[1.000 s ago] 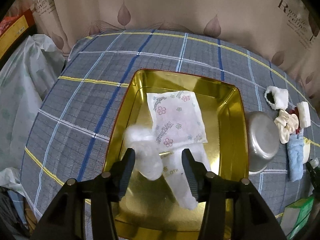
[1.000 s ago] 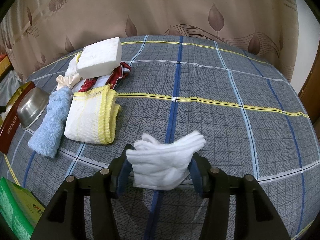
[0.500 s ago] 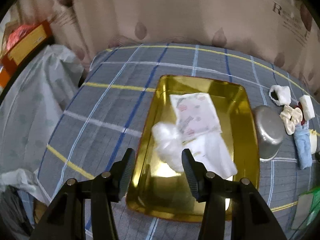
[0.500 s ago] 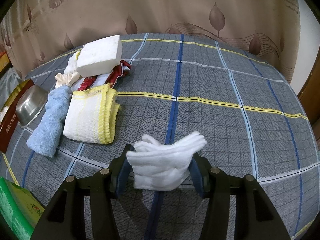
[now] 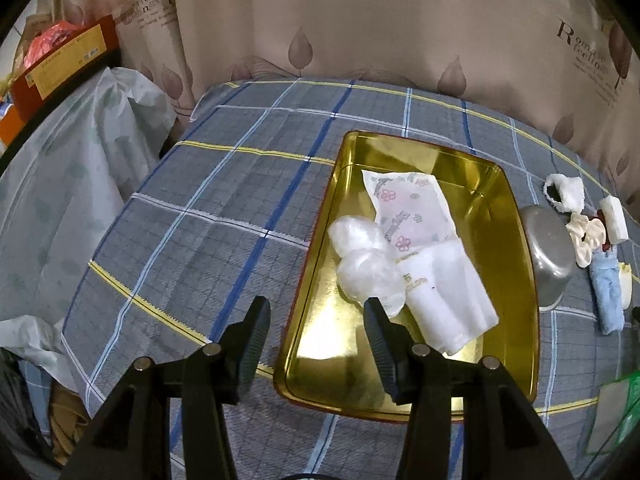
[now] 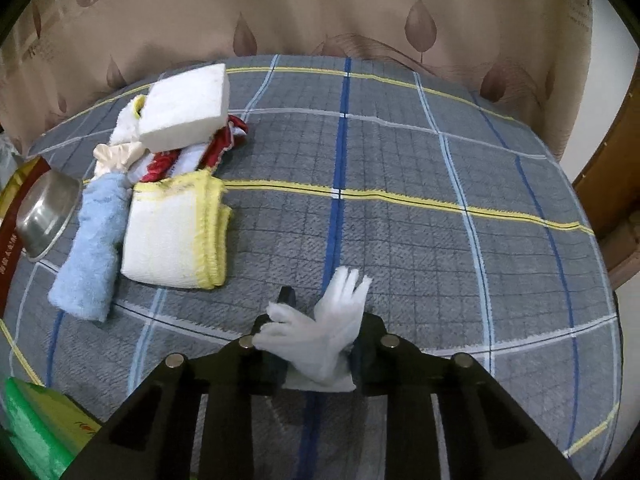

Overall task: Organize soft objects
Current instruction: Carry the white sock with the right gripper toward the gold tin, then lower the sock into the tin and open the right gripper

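A gold tray [image 5: 516, 280] lies on the plaid cloth and holds a flowered packet [image 5: 412, 208], a clear plastic wad [image 5: 366, 264] and a white folded pack [image 5: 448, 300]. My left gripper [image 5: 316, 332] is open and empty, raised over the tray's near left corner. My right gripper [image 6: 320, 344] is shut on a white glove [image 6: 324, 340], whose fingers stick up between the jaws. A pile of soft things lies to its left: a white sponge [image 6: 184, 108], a yellow-edged cloth [image 6: 176, 232], a blue towel [image 6: 92, 248] and a red-trimmed cloth [image 6: 218, 148].
A steel bowl [image 5: 550, 252] stands right of the tray and shows in the right wrist view [image 6: 44, 212]. A green box [image 6: 36, 428] is at the near left. A white scrunchie [image 5: 564, 192] lies beyond the bowl. A curtain hangs behind. A plastic-covered heap [image 5: 72, 184] lies left.
My left gripper has let go of the plastic wad and drawn back up and to the left of the tray. My right gripper has closed on the white glove, bunching it upward.
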Action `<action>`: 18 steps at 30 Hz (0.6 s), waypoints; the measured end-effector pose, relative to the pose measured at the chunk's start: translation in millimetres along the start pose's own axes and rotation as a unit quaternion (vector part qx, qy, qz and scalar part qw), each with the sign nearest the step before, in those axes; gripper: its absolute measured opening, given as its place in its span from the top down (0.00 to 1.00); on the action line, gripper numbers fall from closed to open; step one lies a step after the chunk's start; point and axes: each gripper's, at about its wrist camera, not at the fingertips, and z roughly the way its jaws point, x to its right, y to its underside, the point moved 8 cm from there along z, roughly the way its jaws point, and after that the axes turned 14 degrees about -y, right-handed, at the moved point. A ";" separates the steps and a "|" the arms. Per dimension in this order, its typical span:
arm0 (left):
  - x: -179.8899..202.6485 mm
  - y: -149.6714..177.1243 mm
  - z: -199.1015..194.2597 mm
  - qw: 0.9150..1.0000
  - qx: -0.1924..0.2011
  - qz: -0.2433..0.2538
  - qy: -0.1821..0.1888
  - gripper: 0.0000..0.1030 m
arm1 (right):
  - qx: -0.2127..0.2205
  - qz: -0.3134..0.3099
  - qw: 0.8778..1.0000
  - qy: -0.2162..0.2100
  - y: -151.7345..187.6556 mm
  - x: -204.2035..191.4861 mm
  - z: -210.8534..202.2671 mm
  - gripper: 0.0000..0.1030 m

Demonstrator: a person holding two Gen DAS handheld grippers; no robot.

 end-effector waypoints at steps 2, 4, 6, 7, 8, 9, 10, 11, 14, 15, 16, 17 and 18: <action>-4.0 0.7 0.5 1.000 -0.001 -0.008 0.006 0.52 | 0.005 -0.005 1.000 0.002 -4.3 -7.8 -10.6 0.80; -6.7 0.4 1.1 1.000 -0.006 -0.017 0.011 0.52 | 0.013 -0.011 1.000 0.000 -11.6 -19.4 -22.2 0.80; -12.2 0.2 1.2 0.999 -0.010 -0.030 0.015 0.52 | 0.024 -0.015 1.000 -0.012 -19.9 -33.7 -33.7 0.80; -14.6 0.0 1.4 0.999 -0.012 -0.037 0.018 0.52 | 0.028 -0.017 0.999 -0.020 -24.4 -42.4 -38.2 0.80; -17.9 -0.2 1.9 0.999 -0.014 -0.044 0.019 0.52 | 0.031 -0.021 0.999 -0.026 -28.2 -50.7 -42.0 0.80; -21.2 -0.2 2.5 0.998 -0.016 -0.051 0.019 0.52 | 0.034 -0.025 0.999 -0.032 -32.0 -59.8 -44.5 0.80; -24.3 -0.1 3.5 0.998 -0.018 -0.055 0.016 0.52 | 0.034 -0.030 0.998 -0.044 -36.0 -71.7 -47.1 0.80; -26.3 0.1 4.2 0.998 -0.019 -0.059 0.012 0.52 | 0.035 -0.036 0.997 -0.056 -40.4 -85.4 -48.6 0.80; -33.2 0.7 6.0 0.997 -0.024 -0.070 0.008 0.52 | 0.032 -0.064 0.994 -0.088 -48.5 -129.4 -50.5 0.80; -35.1 0.6 6.3 0.997 -0.024 -0.074 0.006 0.52 | 0.031 -0.072 0.992 -0.101 -49.5 -144.0 -51.1 0.80; -37.3 0.7 6.5 0.997 -0.023 -0.076 0.004 0.52 | 0.031 -0.084 0.989 -0.116 -50.2 -163.0 -50.1 0.80; -40.0 0.8 7.5 0.997 -0.024 -0.078 -0.003 0.52 | 0.028 -0.093 0.987 -0.127 -50.5 -176.9 -48.7 0.80; -42.6 0.9 8.7 0.997 -0.025 -0.079 -0.004 0.52 | 0.022 -0.106 0.984 -0.143 -49.3 -197.7 -45.8 0.80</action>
